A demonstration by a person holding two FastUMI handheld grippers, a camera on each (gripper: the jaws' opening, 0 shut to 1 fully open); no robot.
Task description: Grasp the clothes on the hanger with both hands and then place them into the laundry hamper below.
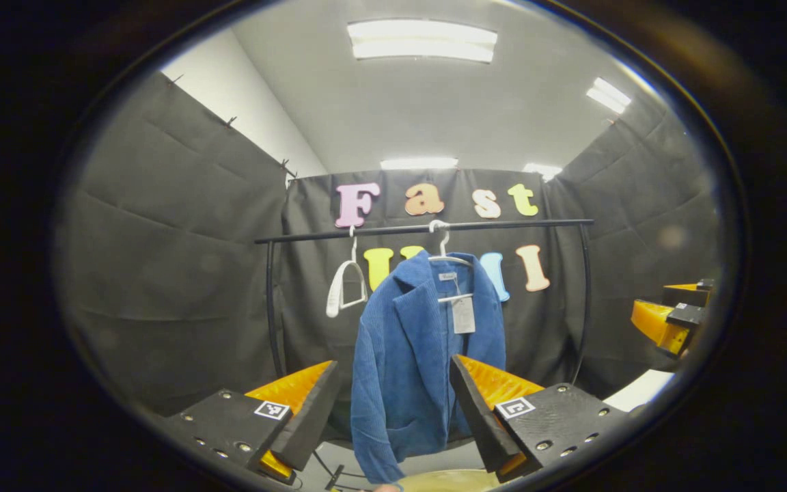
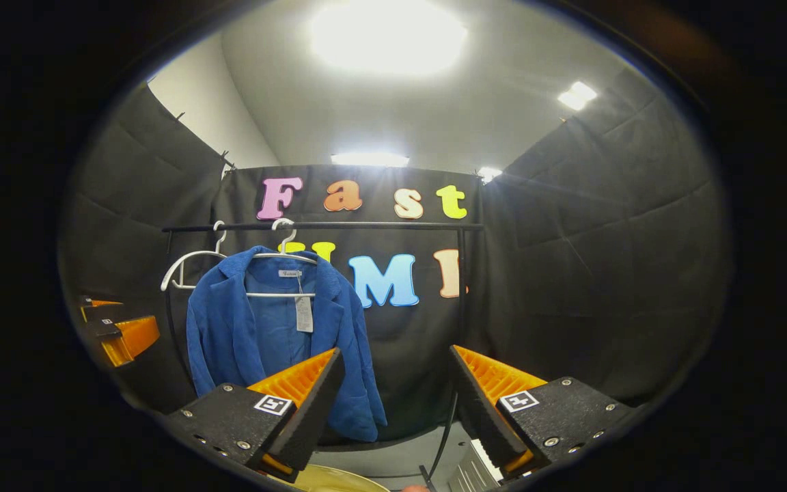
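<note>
Overhead ceiling panels [image 1: 422, 39] supply the light. In the right gripper view, 1 panel [image 2: 388, 34] at top centre blows out into white glare. The black booth cloth stays dim. Fisheye distortion bends straight lines toward the edges. The blue jacket [image 1: 421, 355] at frame centre is sharp and evenly lit.

No legible text: the blue jacket's [image 1: 407, 355] collar label and hang tag [image 1: 463, 315] are too small.
</note>
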